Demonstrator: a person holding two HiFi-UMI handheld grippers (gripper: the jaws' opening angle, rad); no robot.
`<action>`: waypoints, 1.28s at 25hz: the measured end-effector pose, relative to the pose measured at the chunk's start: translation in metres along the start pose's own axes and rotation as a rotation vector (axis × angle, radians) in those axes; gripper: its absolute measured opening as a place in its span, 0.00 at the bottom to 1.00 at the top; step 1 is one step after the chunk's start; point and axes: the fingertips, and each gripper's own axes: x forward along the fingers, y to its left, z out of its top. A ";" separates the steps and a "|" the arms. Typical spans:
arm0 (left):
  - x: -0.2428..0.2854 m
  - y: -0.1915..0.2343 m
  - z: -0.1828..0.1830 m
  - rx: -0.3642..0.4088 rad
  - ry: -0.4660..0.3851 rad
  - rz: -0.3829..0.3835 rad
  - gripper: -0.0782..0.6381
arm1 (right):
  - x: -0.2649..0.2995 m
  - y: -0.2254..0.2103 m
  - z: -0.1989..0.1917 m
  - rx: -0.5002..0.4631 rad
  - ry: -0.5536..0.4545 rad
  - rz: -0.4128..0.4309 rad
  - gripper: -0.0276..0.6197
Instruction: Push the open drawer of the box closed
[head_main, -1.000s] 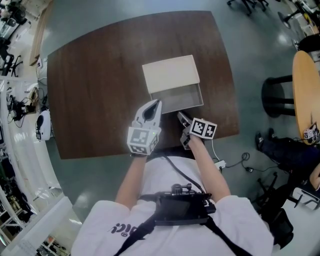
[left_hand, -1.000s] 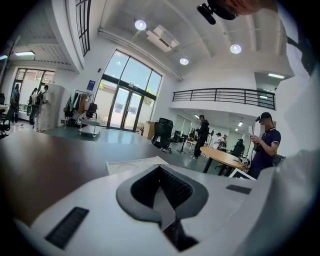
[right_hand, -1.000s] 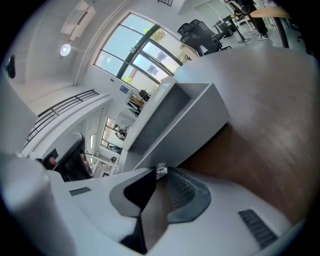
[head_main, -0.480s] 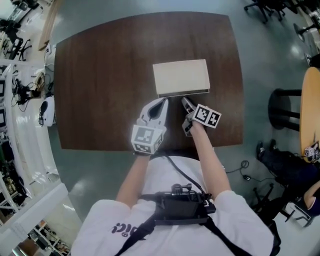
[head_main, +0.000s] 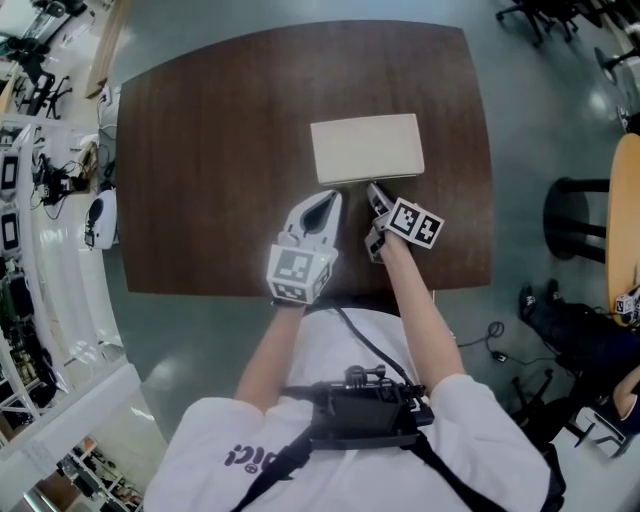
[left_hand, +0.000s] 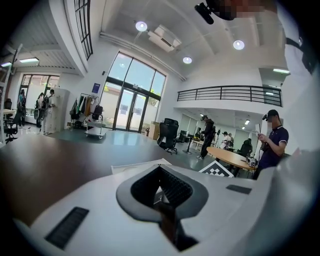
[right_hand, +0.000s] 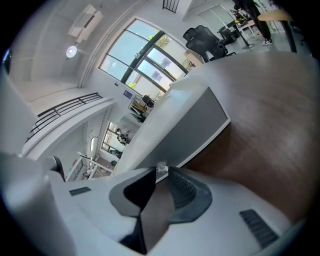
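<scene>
Head view: left gripper (head_main: 329, 200), tips together and empty, sits just short of the box (head_main: 367, 146), right of desk (head_main: 200, 160) centre. Right gripper (head_main: 374, 190), tips also together, is nearer, at the drawer front (right_hand: 187, 132), which faces the near edge. We judge the push runs toward the far edge.

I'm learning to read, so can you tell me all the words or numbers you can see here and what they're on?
Nothing here can be read for sure.
On the shirt: black letters, upside down and creased, too unclear to read.
On the left marker cube and right marker cube: black-and-white patterns, no letters.
On the blue sign by the glass doors: too small to read.
On the box: plain, no label.
</scene>
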 end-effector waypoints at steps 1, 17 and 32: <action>-0.001 -0.002 0.001 0.001 -0.001 -0.005 0.12 | -0.005 0.000 -0.001 -0.004 -0.008 -0.009 0.16; -0.042 -0.047 0.110 0.111 -0.226 -0.009 0.12 | -0.188 0.201 0.112 -0.884 -0.503 -0.033 0.05; -0.087 -0.051 0.135 0.145 -0.334 0.016 0.12 | -0.226 0.268 0.078 -0.989 -0.618 -0.015 0.05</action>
